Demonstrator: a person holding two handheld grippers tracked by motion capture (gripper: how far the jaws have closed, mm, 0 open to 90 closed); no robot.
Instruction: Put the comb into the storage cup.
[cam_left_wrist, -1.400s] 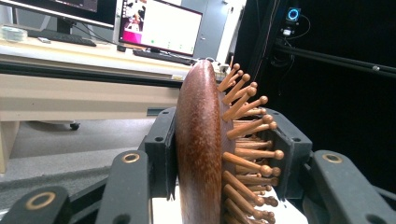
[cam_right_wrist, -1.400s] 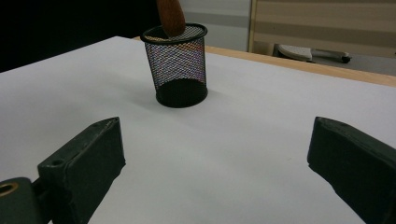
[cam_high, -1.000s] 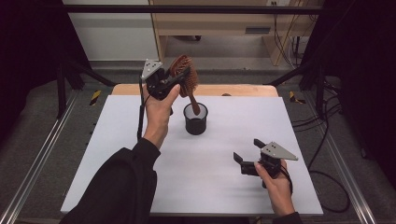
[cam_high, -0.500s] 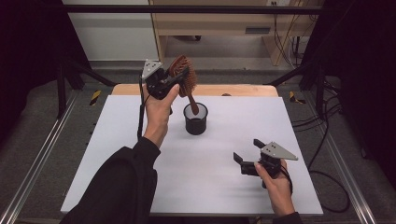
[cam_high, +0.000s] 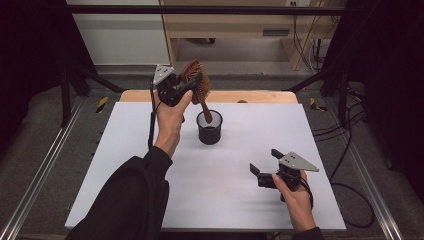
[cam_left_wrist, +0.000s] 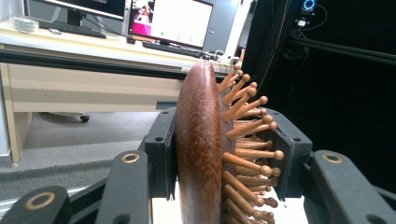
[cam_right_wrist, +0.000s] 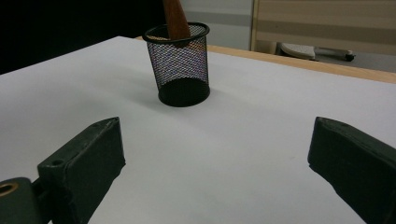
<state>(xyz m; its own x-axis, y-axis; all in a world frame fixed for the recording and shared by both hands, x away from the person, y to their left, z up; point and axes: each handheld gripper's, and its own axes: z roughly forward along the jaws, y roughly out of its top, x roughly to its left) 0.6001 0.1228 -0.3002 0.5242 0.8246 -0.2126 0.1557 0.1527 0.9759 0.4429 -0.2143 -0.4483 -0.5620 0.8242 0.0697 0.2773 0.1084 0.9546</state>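
The wooden hairbrush (cam_high: 196, 80) is clamped by its head in the left gripper (cam_high: 181, 89) so that the handle hangs below into the mesh cup (cam_high: 209, 131) (the right gripper (cam_high: 266, 169) is held apart, jaws spread).

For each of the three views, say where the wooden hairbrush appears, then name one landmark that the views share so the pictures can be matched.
High view: the wooden hairbrush is upper centre, head clamped in the left gripper, handle angled down into the black mesh cup.
Left gripper view: its head stands centre, between the jaws.
Right gripper view: its handle is at top centre, in the cup.
Shared landmark: the white table.
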